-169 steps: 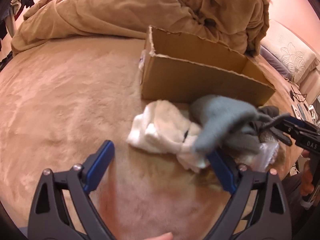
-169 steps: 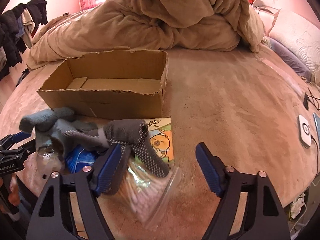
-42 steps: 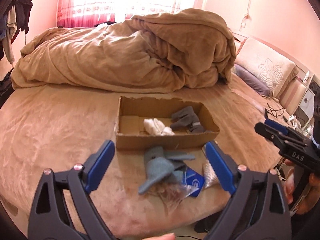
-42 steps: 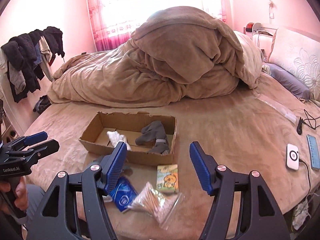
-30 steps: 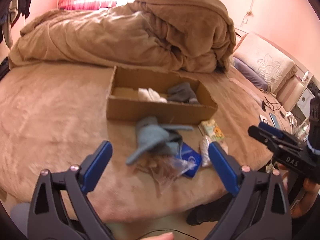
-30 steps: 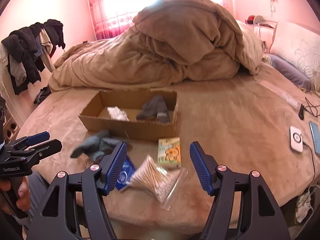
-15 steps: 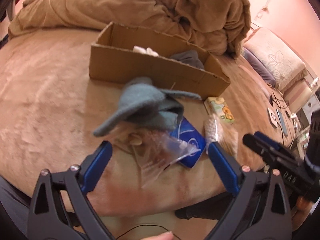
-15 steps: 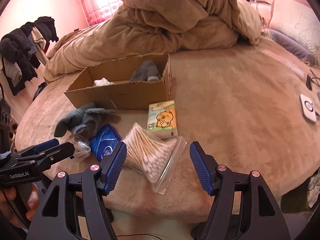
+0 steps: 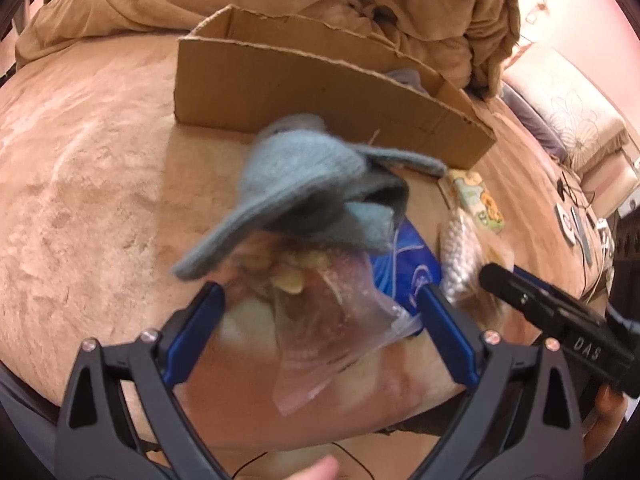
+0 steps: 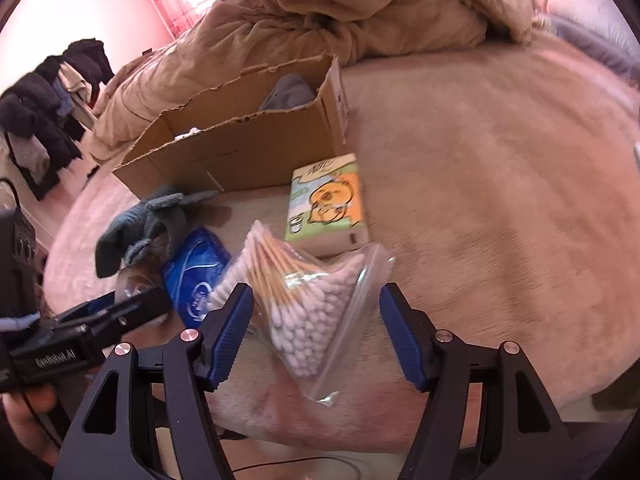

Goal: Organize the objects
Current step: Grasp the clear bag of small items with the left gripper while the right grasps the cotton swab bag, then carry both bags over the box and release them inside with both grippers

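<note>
both grippers' fingers wide, empty | tan bed blanket (image 10: 500, 168) | heaped duvet (image 10: 340, 12) behind cardboard box (image 10: 240, 148)

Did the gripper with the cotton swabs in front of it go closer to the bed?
Yes. The right gripper has dropped toward the cotton swab bag; the cardboard box now looms closer.

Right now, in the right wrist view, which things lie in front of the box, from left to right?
Grey socks → blue packet → bag of cotton swabs → tissue pack.
</note>
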